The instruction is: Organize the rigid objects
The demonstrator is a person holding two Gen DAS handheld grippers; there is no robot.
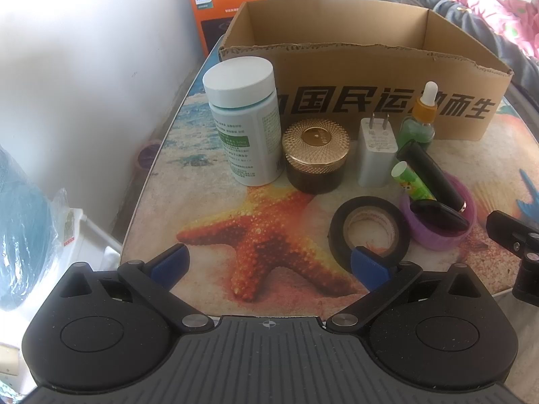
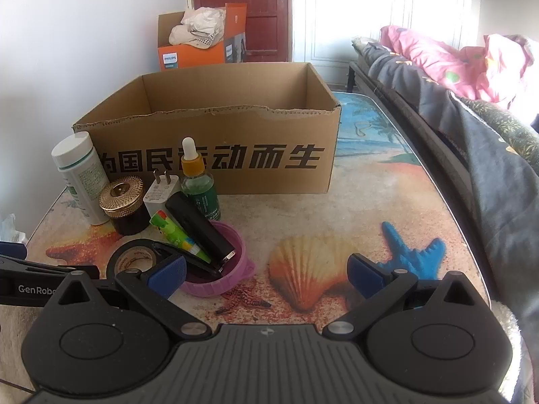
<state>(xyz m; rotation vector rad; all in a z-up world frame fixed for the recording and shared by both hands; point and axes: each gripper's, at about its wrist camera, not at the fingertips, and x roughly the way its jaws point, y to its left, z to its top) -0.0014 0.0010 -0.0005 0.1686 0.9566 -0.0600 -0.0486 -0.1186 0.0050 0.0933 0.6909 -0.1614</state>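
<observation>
- A bedroom corner: a desk (image 2: 370,202) with a beach print of starfish and shell, a white wall on one side, a bed (image 2: 454,77) with pink and dark bedding on the other.
- The box (image 2: 215,165), open-topped cardboard, stands at the back of the desk; from these views it looks empty, though its floor is hidden.
- All the loose things crowd in front of the box's left half: bottle (image 1: 244,121) at far left, gold-lidded jar (image 1: 315,155) beside it, charger (image 1: 376,155), then dropper bottle (image 1: 419,124) nearest the box wall.
- Nearer than those, a black tape roll (image 1: 369,229) lies flat, touching or just beside a purple ring (image 1: 441,212) that holds a black tube (image 1: 431,175), a green stick (image 1: 411,181) and a dark flat piece I cannot name.
- Left tool (image 1: 269,262) hovers low in front of the box, jaws wide and empty; its right pad overlaps the tape roll in view.
- Right tool (image 2: 266,269) is also wide and empty, over bare desk right of the ring.
- Likely step: first pick. Take an outer, free-standing item such as the tape roll or the bottle, and lift it clear of the box's ragged front rim.
- Hazards: the leaning tube and stick may spill if the ring is nudged; the tall dropper bottle could tip.
- A Philips carton (image 2: 198,43) sits behind the box, off the desk.
</observation>
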